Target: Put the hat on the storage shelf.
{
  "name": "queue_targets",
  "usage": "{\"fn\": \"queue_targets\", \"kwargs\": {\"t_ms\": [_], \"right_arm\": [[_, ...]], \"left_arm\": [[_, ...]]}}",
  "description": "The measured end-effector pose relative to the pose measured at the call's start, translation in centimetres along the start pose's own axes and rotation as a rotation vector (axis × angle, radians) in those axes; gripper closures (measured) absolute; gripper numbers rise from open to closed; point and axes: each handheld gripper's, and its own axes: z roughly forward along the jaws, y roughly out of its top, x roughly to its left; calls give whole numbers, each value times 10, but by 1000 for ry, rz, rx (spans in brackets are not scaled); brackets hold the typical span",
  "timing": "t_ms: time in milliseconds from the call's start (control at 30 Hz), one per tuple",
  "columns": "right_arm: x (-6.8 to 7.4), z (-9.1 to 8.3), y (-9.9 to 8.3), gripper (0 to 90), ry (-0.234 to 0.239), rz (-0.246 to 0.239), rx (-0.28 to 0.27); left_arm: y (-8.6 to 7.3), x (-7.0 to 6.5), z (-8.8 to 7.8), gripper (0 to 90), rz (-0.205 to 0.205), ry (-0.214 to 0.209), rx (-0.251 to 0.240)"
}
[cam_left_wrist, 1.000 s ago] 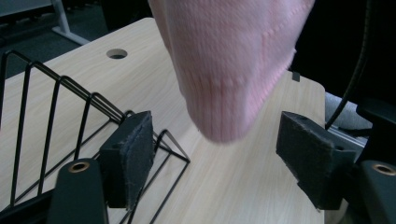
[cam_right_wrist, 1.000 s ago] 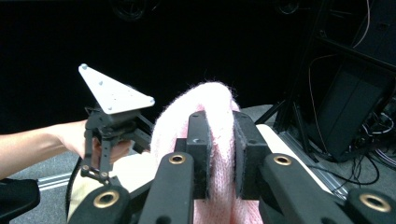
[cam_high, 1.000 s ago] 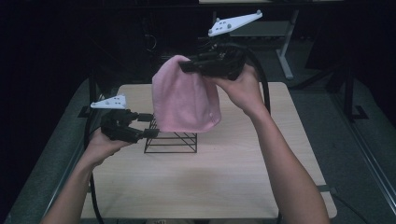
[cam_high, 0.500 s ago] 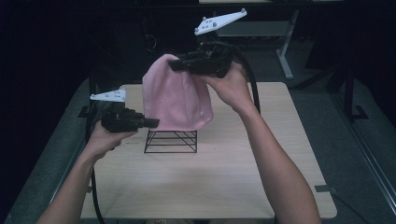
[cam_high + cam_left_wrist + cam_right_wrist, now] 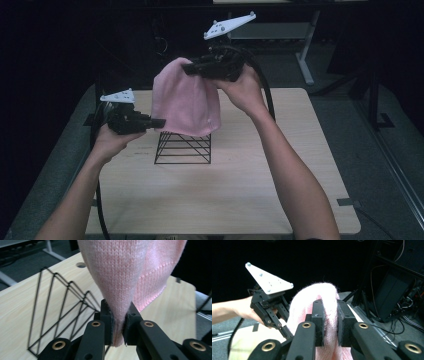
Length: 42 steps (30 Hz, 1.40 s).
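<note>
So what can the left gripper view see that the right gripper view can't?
Left gripper view: the black wire rack standing on the wooden table, and the hat's lower edge pinched between the left tool's pads.

Right gripper view: the grey plate on top of the left tool, the hand holding it, and dark equipment with cables behind.

Both: the pink knitted hat, squeezed between that view's own black pads. The right tool grips its top.

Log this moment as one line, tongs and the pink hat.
left tongs: just closed on pink hat edge | right tongs: shut on hat top | hat above wire rack
</note>
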Motion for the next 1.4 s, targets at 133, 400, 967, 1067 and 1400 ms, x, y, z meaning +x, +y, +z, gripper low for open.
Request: {"fn": "queue_targets", "kwargs": {"t_ms": [133,400,967,1067,1400], "right_arm": [[-7,7,-3,784,-13,5,11],[-17,17,-9,783,-25,6,25],[-7,27,-14,781,23,-19,19],[-2,29,-14,780,36,-29,28],[3,39,-22,777,69,-29,69]], "left_arm": [[0,5,3,799,-7,12,20],[-2,14,6,790,-16,48,41],[-14,17,-1,770,-1,49,89],[-15,17,-2,770,9,45,109],[-29,20,-3,770,0,72,139]]}}
